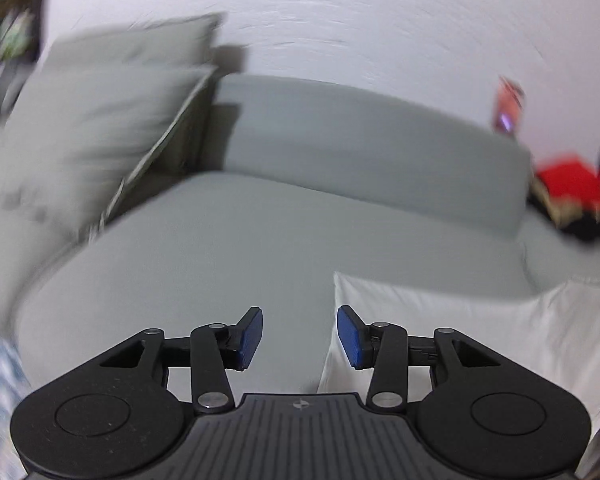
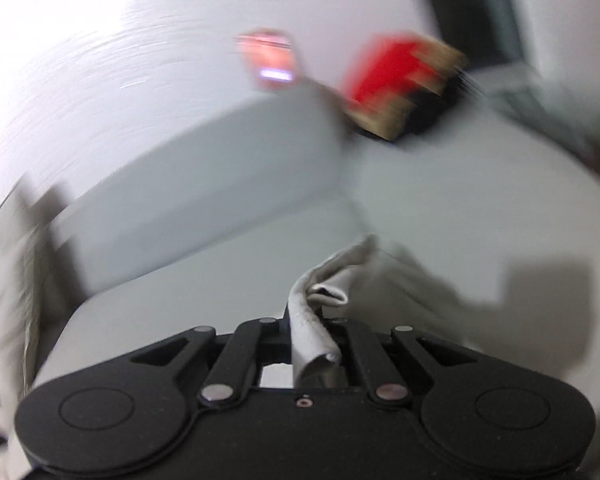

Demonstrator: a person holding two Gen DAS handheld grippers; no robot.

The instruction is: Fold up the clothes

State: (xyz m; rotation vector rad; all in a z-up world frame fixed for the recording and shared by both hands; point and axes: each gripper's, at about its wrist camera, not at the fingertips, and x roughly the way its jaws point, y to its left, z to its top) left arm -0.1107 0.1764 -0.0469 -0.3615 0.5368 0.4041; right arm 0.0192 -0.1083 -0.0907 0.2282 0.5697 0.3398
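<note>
Right wrist view: my right gripper (image 2: pixel 306 322) has its fingers pinched together on a bunched hem of the white garment (image 2: pixel 320 292), and the stitched edge runs straight up between the linkages, pointing away from me before it flops over to the right in a small fold. The cloth looks off-white, thick at the seam, with a row of stitching along the rolled edge; the rest of it trails off to the right in blur over the grey sofa seat (image 2: pixel 220 272). Left wrist view: my left gripper (image 1: pixel 300 336) stands wide, blue pads (image 1: pixel 252 336) well apart and holding nothing. The garment's flat white panel (image 1: pixel 460 320) lies on the seat just beside and under my right-hand finger, its long axis running out to the right, its left edge straight and crisp. Behind it sits the grey back cushion (image 1: pixel 360 140), a pale pillow (image 1: pixel 100 120) on the left, and a red and black bundle (image 1: pixel 568 196) far right. I can read no label or writing on the cloth.
</note>
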